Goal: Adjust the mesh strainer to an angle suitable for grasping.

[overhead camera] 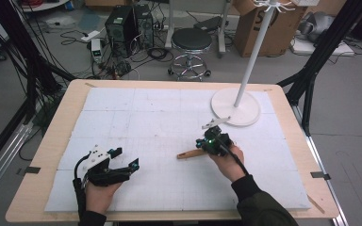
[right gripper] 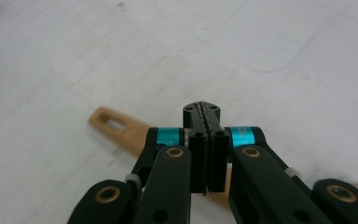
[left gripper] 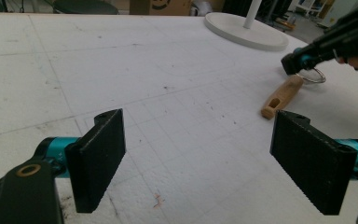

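Right of centre on the surface (overhead camera: 122, 101), the wooden keyring stick (overhead camera: 191, 154) lies pointing to nine o'clock, its metal ring (left gripper: 313, 76) nipped by the closed right tongs (overhead camera: 211, 141); left tongs (overhead camera: 125, 158) gape empty, well apart.

No legible text, labels, numbers or brand marks. The cardboard box (overhead camera: 264, 28) on the floor behind the table carries a dark printed mark, partly hidden by the white stand pole (overhead camera: 257, 52); it cannot be read.
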Available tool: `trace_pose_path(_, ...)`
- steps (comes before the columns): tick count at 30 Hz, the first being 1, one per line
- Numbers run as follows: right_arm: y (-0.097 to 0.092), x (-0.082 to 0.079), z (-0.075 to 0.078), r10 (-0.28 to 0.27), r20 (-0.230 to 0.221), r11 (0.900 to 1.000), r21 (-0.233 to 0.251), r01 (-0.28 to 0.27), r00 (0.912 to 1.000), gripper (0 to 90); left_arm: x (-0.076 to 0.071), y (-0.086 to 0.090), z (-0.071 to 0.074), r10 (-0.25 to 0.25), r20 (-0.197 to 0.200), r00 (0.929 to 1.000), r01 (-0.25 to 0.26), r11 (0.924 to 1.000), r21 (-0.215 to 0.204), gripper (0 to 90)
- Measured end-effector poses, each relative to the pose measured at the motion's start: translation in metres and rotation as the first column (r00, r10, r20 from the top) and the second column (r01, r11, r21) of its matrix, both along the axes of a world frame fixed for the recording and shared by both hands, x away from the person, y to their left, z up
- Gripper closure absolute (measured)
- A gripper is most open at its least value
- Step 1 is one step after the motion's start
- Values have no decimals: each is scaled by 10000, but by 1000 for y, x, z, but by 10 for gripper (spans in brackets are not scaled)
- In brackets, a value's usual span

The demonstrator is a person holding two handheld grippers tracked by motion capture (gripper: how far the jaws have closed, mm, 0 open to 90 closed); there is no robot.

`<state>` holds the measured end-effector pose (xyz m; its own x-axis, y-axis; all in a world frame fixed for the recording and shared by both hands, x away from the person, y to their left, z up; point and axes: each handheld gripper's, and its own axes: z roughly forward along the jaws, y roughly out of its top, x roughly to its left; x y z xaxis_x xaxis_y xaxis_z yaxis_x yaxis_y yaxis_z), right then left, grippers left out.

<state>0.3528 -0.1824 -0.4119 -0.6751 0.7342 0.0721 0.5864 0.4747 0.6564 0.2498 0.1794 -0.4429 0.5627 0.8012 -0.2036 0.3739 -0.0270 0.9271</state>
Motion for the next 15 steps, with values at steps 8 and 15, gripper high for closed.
trace_pose_path(8, -17, 30, -13, -580, -1012, 9959, -747, 505, 9932, 897, 0, -1, 0, -32, 28, 10000, 32, 10000, 58, 187)
trace_pose_path(15, -23, 28, -17, -546, -1161, 9889, -1439, 376, 9917, 897, -1, -1, 0, 5, 46, 10000, -5, 10000, 18, 187)
